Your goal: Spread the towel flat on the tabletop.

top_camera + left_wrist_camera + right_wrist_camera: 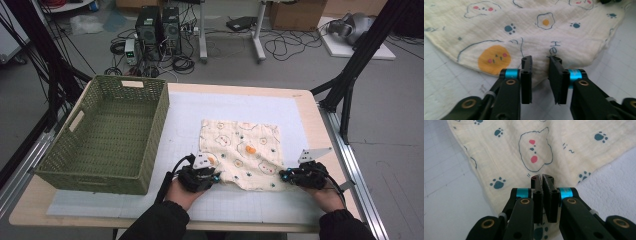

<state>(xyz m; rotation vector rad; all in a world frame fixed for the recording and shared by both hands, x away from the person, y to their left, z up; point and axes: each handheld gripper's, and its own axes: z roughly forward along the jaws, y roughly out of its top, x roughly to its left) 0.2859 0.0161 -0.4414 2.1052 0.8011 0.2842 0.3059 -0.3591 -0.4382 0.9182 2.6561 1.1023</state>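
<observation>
Gripping cloth [506,160] edge, right gripper [542,178]

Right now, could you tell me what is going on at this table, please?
A person is working on a cream printed muslin cloth lying on the white gridded mat. The right hand-held gripper is shut on the cloth's near edge. The left hand-held gripper stands open at the other near corner, with cloth between its jaws but not pinched. A green woven basket stands to the left.
</observation>
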